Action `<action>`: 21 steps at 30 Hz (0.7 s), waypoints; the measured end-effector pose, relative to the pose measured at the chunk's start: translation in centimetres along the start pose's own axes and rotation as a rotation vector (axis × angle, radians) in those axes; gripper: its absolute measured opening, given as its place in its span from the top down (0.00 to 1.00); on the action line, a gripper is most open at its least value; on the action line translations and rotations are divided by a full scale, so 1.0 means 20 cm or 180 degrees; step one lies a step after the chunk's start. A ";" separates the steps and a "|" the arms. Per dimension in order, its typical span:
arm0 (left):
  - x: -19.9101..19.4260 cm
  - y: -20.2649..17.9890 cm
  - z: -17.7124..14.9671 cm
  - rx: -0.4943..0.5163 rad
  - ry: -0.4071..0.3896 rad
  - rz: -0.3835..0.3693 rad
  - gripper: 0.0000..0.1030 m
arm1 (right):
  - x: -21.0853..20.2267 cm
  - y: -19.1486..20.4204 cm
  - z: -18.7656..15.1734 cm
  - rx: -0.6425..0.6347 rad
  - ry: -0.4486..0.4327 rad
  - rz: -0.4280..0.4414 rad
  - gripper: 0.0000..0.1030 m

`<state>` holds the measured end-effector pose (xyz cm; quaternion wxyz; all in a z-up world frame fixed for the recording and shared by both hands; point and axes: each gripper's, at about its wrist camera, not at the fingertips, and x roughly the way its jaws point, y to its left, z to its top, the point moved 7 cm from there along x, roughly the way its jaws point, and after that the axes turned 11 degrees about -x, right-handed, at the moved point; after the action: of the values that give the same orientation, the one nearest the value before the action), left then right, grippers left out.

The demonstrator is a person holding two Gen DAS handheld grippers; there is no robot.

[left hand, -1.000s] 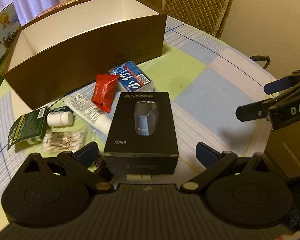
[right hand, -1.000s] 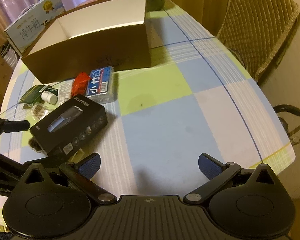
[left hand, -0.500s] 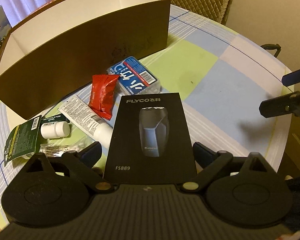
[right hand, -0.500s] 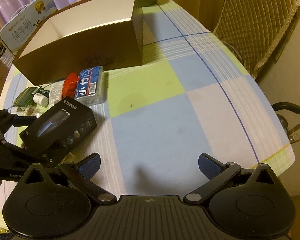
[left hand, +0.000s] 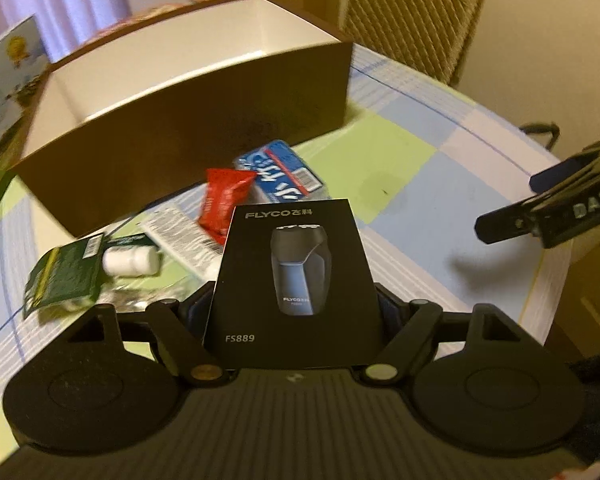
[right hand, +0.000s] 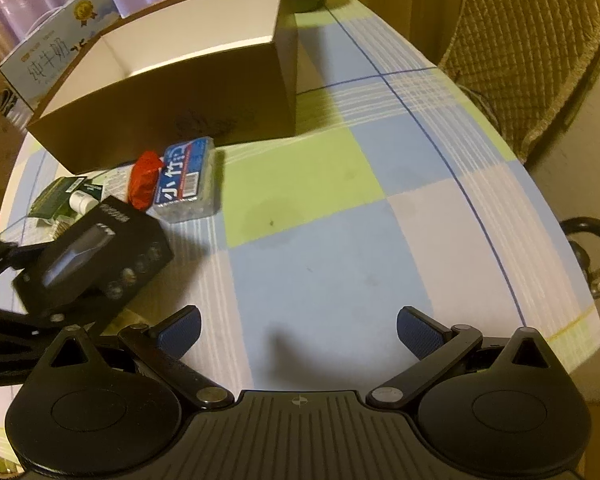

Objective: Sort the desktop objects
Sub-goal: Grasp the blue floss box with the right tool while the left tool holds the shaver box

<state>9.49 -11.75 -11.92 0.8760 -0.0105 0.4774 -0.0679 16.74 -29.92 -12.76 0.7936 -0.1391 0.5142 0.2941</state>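
Sorting is barely starting: the brown box (left hand: 188, 128) across the upper half of the left wrist view is showing a bare white inside, and every item is lying outside it. The left claw (left hand: 296, 308) is closing around the shaver box (left hand: 292, 276) at lower centre, its fingers coming in against both sides; I cannot tell whether the pads are pressing yet. That black carton is carrying a shaver picture and pale lettering. Waiting on the counter (right hand: 340, 240) between it and the brown box are a red packet (left hand: 222, 204), a blue pack (left hand: 280, 176), a tube (left hand: 176, 228), a white bottle (left hand: 130, 262) and a green card (left hand: 64, 280). The right claw (right hand: 298, 330) is hanging spread over bare cloth at lower centre of its view, gripping nothing.
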 end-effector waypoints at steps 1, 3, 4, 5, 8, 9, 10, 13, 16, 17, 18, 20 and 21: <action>-0.03 0.02 0.00 -0.0041 -0.0021 0.0026 0.26 | 0.01 0.01 0.01 -0.0014 -0.0002 0.0017 0.02; -0.08 0.07 0.00 -0.0136 -0.0074 0.0095 0.26 | 0.02 0.04 0.04 -0.0059 -0.0013 0.0060 0.02; -0.10 0.09 0.00 -0.0179 -0.0096 0.0128 0.26 | 0.03 0.05 0.05 -0.0082 -0.0017 0.0079 0.02; -0.12 0.12 0.00 -0.0225 -0.0120 0.0165 0.26 | 0.04 0.07 0.07 -0.0105 -0.0024 0.0098 0.02; -0.17 0.20 0.01 -0.0387 -0.0197 0.0304 0.26 | 0.09 0.13 0.13 -0.0189 -0.0074 0.0160 0.02; -0.18 0.23 0.01 -0.0439 -0.0222 0.0347 0.26 | 0.10 0.15 0.15 -0.0221 -0.0089 0.0187 0.02; -0.20 0.26 0.02 -0.0495 -0.0252 0.0393 0.26 | 0.12 0.17 0.17 -0.0252 -0.0101 0.0218 0.02; -0.24 0.34 0.03 -0.0626 -0.0333 0.0510 0.26 | 0.17 0.24 0.25 -0.0371 -0.0178 0.0249 0.02; -0.26 0.41 0.05 -0.0733 -0.0391 0.0607 0.26 | 0.22 0.29 0.32 -0.0481 -0.0264 0.0303 0.02; -0.27 0.43 0.05 -0.0766 -0.0404 0.0631 0.26 | 0.24 0.30 0.35 -0.0513 -0.0295 0.0306 0.02; -0.27 0.45 0.06 -0.0785 -0.0412 0.0644 0.26 | 0.26 0.32 0.37 -0.0555 -0.0318 0.0305 0.02; -0.27 0.48 0.06 -0.0835 -0.0426 0.0682 0.26 | 0.31 0.35 0.42 -0.0636 -0.0335 0.0293 0.02; -0.27 0.50 0.07 -0.0851 -0.0435 0.0698 0.26 | 0.34 0.37 0.44 -0.0684 -0.0360 0.0276 0.02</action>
<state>8.76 -1.29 -7.46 0.8994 -0.0793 0.4198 0.0929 20.66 -17.32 -14.39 0.7884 -0.1842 0.4397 0.3889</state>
